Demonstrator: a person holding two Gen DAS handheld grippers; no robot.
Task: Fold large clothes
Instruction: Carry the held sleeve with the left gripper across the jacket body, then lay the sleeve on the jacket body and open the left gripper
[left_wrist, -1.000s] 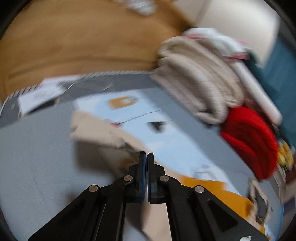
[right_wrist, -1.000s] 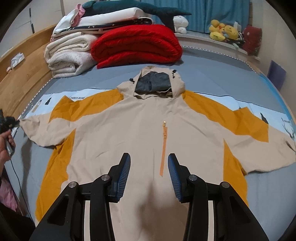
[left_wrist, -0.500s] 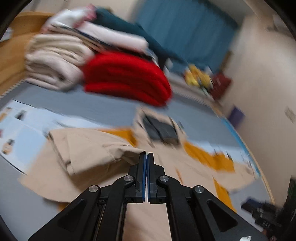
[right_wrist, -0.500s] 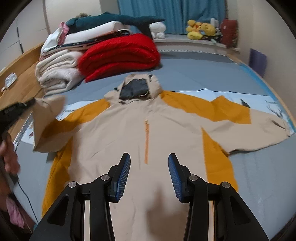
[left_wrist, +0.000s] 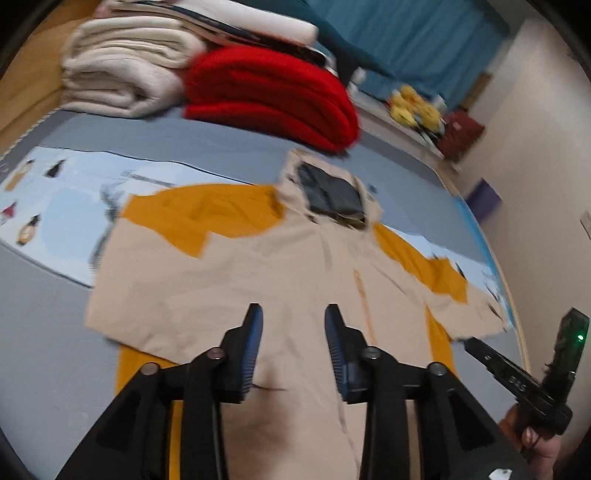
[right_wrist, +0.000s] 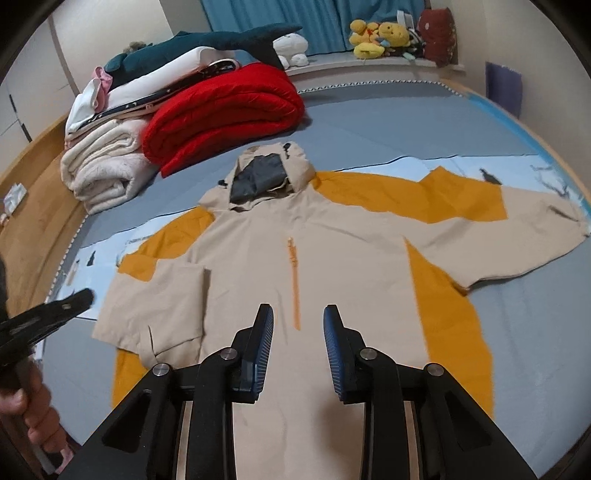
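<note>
A beige and orange hooded jacket (right_wrist: 332, 258) lies face up on the grey bed, also in the left wrist view (left_wrist: 280, 280). Its left sleeve (right_wrist: 159, 306) is folded inward over the chest side; the right sleeve (right_wrist: 517, 221) lies spread out. My left gripper (left_wrist: 293, 343) is open and empty, hovering above the jacket's lower left; it also shows at the left edge of the right wrist view (right_wrist: 55, 314). My right gripper (right_wrist: 298, 347) is open and empty above the jacket's lower middle; its body shows at the right of the left wrist view (left_wrist: 517, 384).
A red folded blanket (right_wrist: 221, 110) and a stack of cream and white bedding (right_wrist: 107, 166) sit at the head of the bed (right_wrist: 406, 122). Plush toys (right_wrist: 384, 37) line a shelf before blue curtains. A wooden bed edge (right_wrist: 33, 206) runs along the left.
My left gripper carried the left sleeve cuff inward over the jacket, then opened and let it go; the sleeve now lies folded. My right gripper stayed open, drifting slightly.
</note>
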